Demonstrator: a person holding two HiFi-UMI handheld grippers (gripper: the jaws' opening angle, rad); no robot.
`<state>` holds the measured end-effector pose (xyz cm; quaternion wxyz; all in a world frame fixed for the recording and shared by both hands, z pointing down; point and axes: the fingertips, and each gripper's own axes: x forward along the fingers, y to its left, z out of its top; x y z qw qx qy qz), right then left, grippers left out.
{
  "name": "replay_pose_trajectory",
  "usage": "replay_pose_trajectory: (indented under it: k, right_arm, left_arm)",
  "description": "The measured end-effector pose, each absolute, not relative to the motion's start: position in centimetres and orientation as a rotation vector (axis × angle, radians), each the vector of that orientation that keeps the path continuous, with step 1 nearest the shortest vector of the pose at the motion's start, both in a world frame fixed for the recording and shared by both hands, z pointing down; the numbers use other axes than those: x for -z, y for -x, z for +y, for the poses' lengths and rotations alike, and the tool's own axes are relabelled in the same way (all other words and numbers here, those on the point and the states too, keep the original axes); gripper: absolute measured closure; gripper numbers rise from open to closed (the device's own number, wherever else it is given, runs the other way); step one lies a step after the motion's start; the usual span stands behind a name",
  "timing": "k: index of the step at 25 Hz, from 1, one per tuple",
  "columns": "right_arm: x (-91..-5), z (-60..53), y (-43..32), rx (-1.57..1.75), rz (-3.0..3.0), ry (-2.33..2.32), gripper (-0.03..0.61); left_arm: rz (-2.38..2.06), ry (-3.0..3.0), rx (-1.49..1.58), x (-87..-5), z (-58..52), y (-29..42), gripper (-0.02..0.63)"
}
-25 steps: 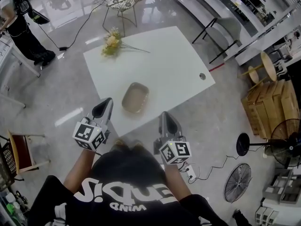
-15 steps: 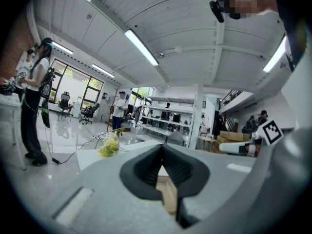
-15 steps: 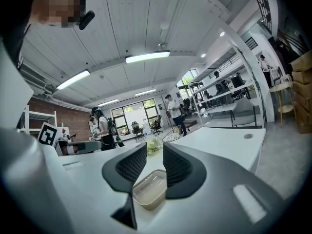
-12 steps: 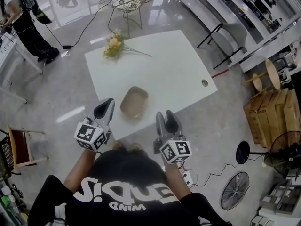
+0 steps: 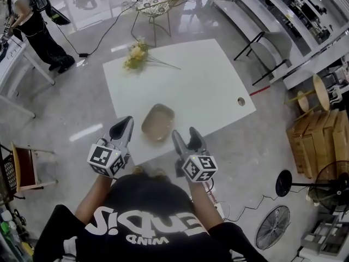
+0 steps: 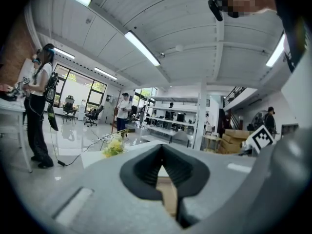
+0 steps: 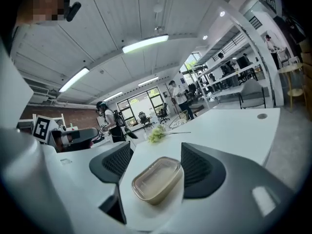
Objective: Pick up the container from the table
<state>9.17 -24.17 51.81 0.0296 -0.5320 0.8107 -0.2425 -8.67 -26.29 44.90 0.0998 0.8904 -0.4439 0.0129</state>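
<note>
white table (image 5: 207, 86) ringed by open floor, container (image 5: 158, 122) near its front edge, right gripper (image 5: 184, 133) jaws just opened, framing it untouched, left gripper (image 5: 125, 124) pressed together

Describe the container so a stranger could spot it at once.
Find the big white table. Near the edge closest to the person sits the container, a shallow beige tub with rounded corners. Its only neighbour, a bunch of flowers, lies at the far side.

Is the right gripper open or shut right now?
Open: the right gripper has jaws that have just been opening, now wide apart; the container lies ahead in the gap, untouched.
</note>
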Motion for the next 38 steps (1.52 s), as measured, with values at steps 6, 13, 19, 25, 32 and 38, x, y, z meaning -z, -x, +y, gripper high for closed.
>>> replay_pose_trajectory:
  k: [6, 13, 19, 25, 32, 38]
  right_arm:
    - [-56.8, -25.8, -7.4, 0.916, 2.569, 1.625, 0.276]
    - [-61.1, -27.5, -6.9, 1.136, 2.485, 1.627, 0.279]
    - [-64.5, -28.4, -6.5, 1.267, 2.487, 1.632, 0.3]
    - [-65.7, -28.9, -5.7, 1.358, 2.483, 1.598, 0.333]
    - [-66.2, -28.9, -5.2, 1.459, 2.476, 1.552, 0.374]
    - [-65.5, -28.8, -4.4, 1.493, 2.445, 1.491, 0.434]
  left_arm:
    - [-1.335, -2.62, -0.045, -44.9, -26.4, 9.4, 0.612]
    - [-1.352, -2.599, -0.055, -44.9, -26.6, 10.3, 0.612]
    - [-1.369, -2.6, -0.076, -45.4, -27.1, 10.9, 0.612]
    - [-1.373, -2.588, -0.08, -45.8, -27.7, 11.7, 0.612]
    - [-1.38, -2.581, -0.083, -45.8, -27.9, 12.0, 0.612]
    - [-1.383, -2.575, -0.079, -45.4, -27.9, 12.9, 0.612]
